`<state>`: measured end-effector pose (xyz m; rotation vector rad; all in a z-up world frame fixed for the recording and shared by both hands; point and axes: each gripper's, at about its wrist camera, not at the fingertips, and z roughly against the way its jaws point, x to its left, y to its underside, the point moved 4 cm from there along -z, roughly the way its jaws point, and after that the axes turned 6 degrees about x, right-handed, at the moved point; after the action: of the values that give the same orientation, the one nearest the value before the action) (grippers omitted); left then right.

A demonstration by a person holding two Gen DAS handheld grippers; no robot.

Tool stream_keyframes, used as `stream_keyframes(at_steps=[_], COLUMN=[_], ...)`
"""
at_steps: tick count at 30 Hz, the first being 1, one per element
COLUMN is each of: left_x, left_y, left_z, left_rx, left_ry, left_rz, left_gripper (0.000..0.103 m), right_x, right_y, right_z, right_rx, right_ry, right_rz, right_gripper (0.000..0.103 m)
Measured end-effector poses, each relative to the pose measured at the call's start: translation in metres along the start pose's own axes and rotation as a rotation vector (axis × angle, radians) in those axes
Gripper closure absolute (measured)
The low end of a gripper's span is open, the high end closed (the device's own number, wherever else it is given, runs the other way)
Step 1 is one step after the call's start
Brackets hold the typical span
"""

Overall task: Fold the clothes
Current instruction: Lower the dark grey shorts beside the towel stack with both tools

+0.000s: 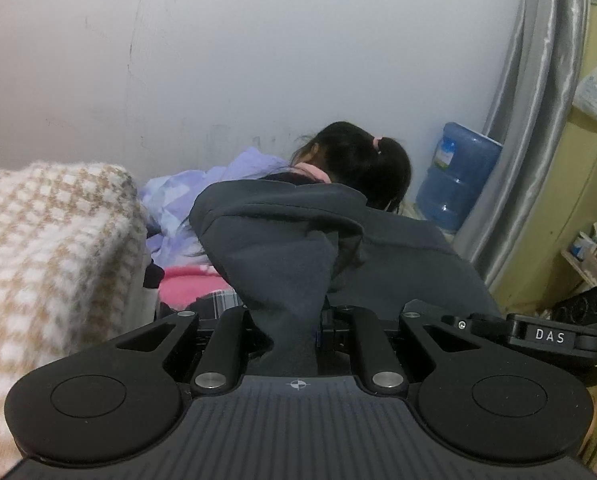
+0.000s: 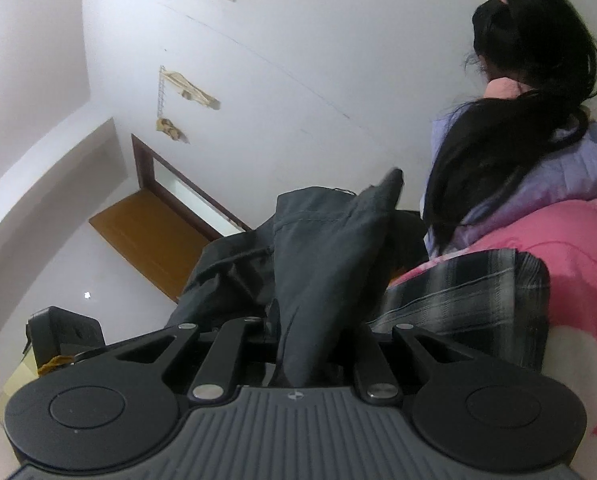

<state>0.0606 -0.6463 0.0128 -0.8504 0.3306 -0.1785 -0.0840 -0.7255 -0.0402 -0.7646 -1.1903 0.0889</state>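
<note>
A dark grey garment (image 1: 298, 236) is stretched up in front of the left wrist camera, a bunched fold of it pinched in my left gripper (image 1: 294, 332), which is shut on it. In the right wrist view the same dark grey garment (image 2: 322, 248) rises from my right gripper (image 2: 310, 344), also shut on a fold; the fabric covers the fingertips in both views. A black-and-white plaid garment (image 2: 478, 296) lies on pink bedding (image 2: 570, 264) at the right. A pink piece and a plaid corner (image 1: 218, 300) show below the grey cloth.
A person with a dark ponytail (image 1: 362, 156) in a lilac jacket (image 2: 558, 176) sits just beyond the cloth. A cream checked blanket (image 1: 50, 240) fills the left. A blue water jug (image 1: 454, 176), grey curtain (image 1: 538, 120) and yellow cabinet (image 1: 570, 208) stand right. White wall (image 2: 298, 60) behind.
</note>
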Motion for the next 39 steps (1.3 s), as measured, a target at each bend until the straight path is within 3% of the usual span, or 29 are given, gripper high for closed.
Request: stream_keyframes(at_steps=[3, 6, 10, 18, 23, 28, 30, 31, 33, 35, 39], left_x=[0.004, 0.011, 0.021, 0.029, 0.017, 0.002, -0.004, -0.007, -0.012, -0.016, -0.009], left_y=[-0.004, -0.01, -0.022, -0.045, -0.046, -0.013, 0.011, 0.024, 0.051, 0.079, 0.133], left_z=[-0.012, -0.028, -0.037, -0.018, 0.02, 0.092, 0.119, 0.132, 0.152, 0.158, 0.138], left_rx=[0.019, 0.051, 0.049, -0.113, -0.188, -0.235, -0.248, -0.254, -0.264, -0.271, -0.234], left_ry=[0.003, -0.046, -0.099, -0.137, -0.166, -0.239, -0.269, -0.284, -0.308, -0.317, -0.275], left_rz=[-0.005, 0.003, 0.07, 0.24, 0.285, 0.324, 0.343, 0.353, 0.375, 0.401, 0.495], left_gripper=[0.088, 0.074, 0.067, 0.065, 0.059, 0.057, 0.056, 0.056, 0.055, 0.055, 0.054], right_x=[-0.01, -0.023, -0.043, -0.061, -0.065, -0.067, -0.066, -0.066, -0.067, -0.071, -0.089], right_y=[-0.001, 0.002, 0.006, 0.007, 0.002, -0.01, -0.017, -0.021, -0.03, -0.039, -0.057], right_z=[-0.006, -0.01, -0.017, -0.027, -0.027, -0.029, -0.029, -0.029, -0.029, -0.031, -0.016], right_rx=[0.005, 0.009, 0.02, 0.061, 0.118, 0.2, 0.228, 0.24, 0.265, 0.29, 0.249], right_ry=[0.022, 0.053, 0.1, 0.124, 0.106, 0.092, 0.096, 0.099, 0.104, 0.106, 0.138], right_rz=[0.001, 0.005, -0.01, -0.052, -0.093, -0.092, -0.076, -0.065, -0.058, -0.069, -0.148], right_gripper=[0.091, 0.092, 0.092, 0.092, 0.088, 0.079, 0.071, 0.061, 0.056, 0.053, 0.044])
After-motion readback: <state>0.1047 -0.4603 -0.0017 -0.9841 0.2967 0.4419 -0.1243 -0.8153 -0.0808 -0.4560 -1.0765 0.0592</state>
